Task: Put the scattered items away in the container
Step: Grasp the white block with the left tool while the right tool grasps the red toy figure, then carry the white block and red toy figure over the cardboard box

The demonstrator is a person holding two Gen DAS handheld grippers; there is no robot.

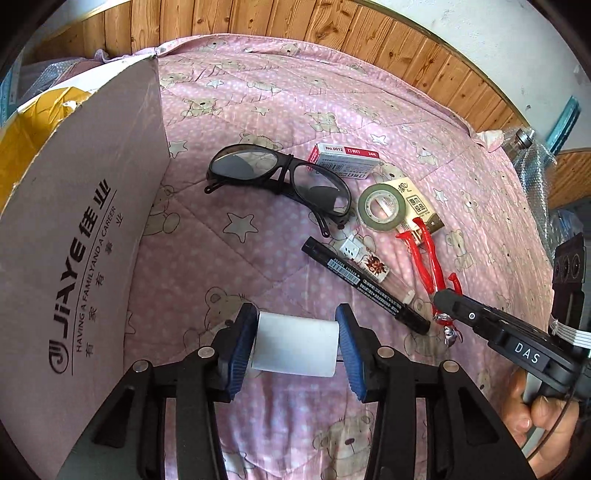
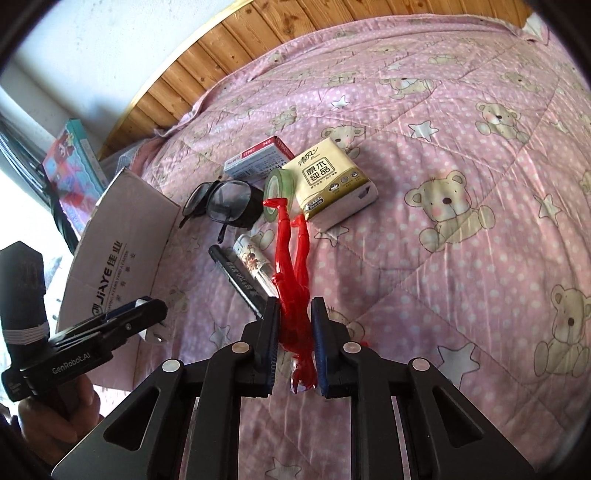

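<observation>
- Cardboard box (image 1: 74,236) sits far left on the bed (image 1: 258,110), its tall printed flap rising beside my left tool (image 1: 297,345). Open top is up past that flap edge, so I judge the drop needs a lift and a swing left over the rim.
- Left tool is clamped on a white roll (image 1: 297,347), roll axis running across from one pad to the other, just above the quilt. It's the tool nearer the box.
- Clear quilt between left tool and the flap, nothing in the path.
- Middle pile, left to right: black goggles (image 1: 280,181), red-and-white staple box (image 1: 347,160) behind them, black marker (image 1: 365,286) lying diagonally with cap end toward me, small clear tube (image 1: 373,266) alongside it, green tape ring (image 1: 382,206), tissue pack (image 2: 330,184) behind the tape.
- Red figure (image 2: 291,254) lies lengthwise straight out from my right tool (image 2: 295,343), feet far, head end near me.
- Right tool's pads are closed in tight on the figure's torso; looks gripped, figure not visibly lifted yet.
- Marker tip sits just left of the right tool's left pad, so I reckon a straight-up lift avoids dragging it.
- Right of the figure: open quilt, loads of room. Bed edge and wooden panelling (image 1: 332,33) well away at the back.
</observation>
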